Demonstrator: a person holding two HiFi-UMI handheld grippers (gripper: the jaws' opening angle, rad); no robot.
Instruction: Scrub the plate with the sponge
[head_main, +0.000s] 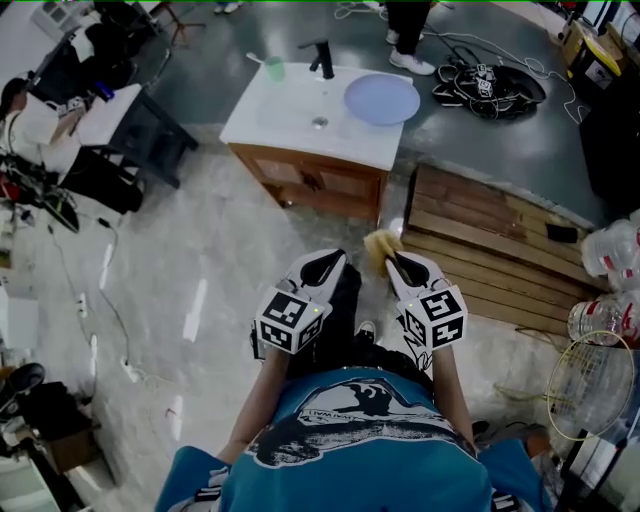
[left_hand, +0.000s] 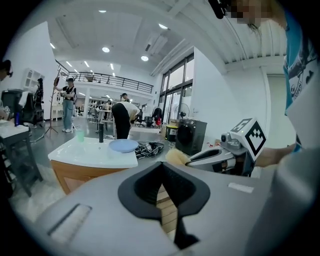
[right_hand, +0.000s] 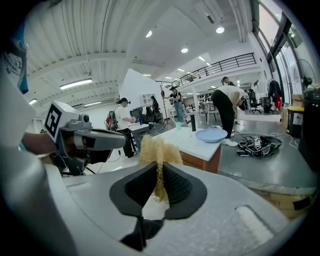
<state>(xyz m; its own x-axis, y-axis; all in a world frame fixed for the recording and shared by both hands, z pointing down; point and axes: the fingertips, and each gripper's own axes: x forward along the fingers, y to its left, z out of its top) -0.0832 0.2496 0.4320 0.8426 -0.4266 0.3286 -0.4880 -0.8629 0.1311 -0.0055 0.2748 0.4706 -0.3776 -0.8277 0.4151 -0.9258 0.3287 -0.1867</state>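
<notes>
A light blue plate (head_main: 382, 99) lies on the right side of a white sink counter (head_main: 290, 110), far ahead of me across the floor. My right gripper (head_main: 398, 264) is shut on a yellow fibrous sponge (head_main: 380, 246), whose tuft (right_hand: 159, 151) sticks up out of the pinched pads. My left gripper (head_main: 324, 263) hangs beside it at the same height, shut with nothing in it; its pads (left_hand: 161, 172) meet. Both are held close to my body, well short of the counter. The plate (left_hand: 123, 145) also appears in both gripper views, small and distant (right_hand: 211, 135).
A black faucet (head_main: 322, 58) and a green cup (head_main: 274, 68) stand at the counter's back. A wooden pallet (head_main: 490, 250) lies to the right on the floor, cables (head_main: 490, 85) beyond it. A dark table (head_main: 135, 130) stands left. A person (head_main: 405, 30) stands behind the sink.
</notes>
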